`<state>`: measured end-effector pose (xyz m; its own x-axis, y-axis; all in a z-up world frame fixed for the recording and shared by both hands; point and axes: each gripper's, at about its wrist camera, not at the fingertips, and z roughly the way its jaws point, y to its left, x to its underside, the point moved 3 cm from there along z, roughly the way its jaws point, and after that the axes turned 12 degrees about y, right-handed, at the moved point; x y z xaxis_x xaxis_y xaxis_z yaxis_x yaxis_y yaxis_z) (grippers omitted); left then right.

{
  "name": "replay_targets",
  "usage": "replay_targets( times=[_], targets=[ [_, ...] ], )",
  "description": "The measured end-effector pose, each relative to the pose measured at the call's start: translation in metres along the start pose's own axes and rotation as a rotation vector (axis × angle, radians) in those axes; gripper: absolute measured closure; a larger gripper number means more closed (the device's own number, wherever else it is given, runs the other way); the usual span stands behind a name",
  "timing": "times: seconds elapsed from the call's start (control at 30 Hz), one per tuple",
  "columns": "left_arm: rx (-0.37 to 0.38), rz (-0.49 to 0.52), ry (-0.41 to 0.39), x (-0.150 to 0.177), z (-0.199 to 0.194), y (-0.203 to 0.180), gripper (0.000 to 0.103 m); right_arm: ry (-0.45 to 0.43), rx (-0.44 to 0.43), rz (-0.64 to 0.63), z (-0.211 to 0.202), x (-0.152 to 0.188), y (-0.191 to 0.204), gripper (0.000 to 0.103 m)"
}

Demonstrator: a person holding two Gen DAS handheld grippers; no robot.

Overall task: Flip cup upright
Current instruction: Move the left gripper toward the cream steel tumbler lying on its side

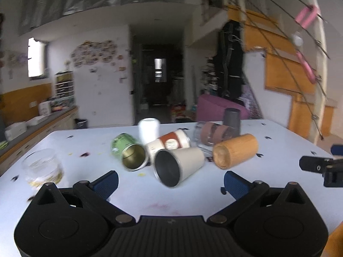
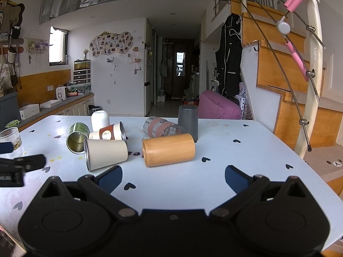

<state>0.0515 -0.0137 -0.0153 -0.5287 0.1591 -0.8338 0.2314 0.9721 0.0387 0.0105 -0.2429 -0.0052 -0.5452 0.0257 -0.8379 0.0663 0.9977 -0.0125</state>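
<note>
Several cups lie on their sides on the pale blue table (image 1: 193, 201) (image 2: 246, 160). A cream cup (image 1: 179, 165) (image 2: 106, 154) with a dark inside, a green tin cup (image 1: 128, 151) (image 2: 77, 137), a rust-banded cup (image 1: 169, 142) (image 2: 108, 133), a clear glass with brown bands (image 1: 212, 133) (image 2: 163, 127) and a wooden cup (image 1: 235, 151) (image 2: 169, 150) all lie down. A white cup (image 1: 149, 129) (image 2: 100, 120) and a grey cup (image 1: 231, 121) (image 2: 188, 123) stand mouth down. My left gripper (image 1: 170, 181) is open and empty, just before the cream cup. My right gripper (image 2: 173, 176) is open and empty, before the wooden cup.
A clear glass (image 1: 42, 167) (image 2: 11, 142) stands upright at the table's left. A kitchen counter (image 2: 53, 107) runs along the left wall. A pink seat (image 2: 218, 106) and wooden stairs (image 2: 289, 64) lie beyond the table on the right.
</note>
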Motion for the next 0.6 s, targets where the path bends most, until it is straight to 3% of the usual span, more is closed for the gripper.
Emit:
replay_targets(
  times=[0.27,0.6],
  targets=[
    [0.216,0.073,0.065,-0.011,0.071,0.014,0.0,0.01,-0.019,0.013,0.011,0.006,0.001,0.0],
    [0.317,0.083,0.139,-0.03,0.15,0.031,0.0,0.061,-0.07,0.001,0.024,0.018,0.005,0.0]
  ],
)
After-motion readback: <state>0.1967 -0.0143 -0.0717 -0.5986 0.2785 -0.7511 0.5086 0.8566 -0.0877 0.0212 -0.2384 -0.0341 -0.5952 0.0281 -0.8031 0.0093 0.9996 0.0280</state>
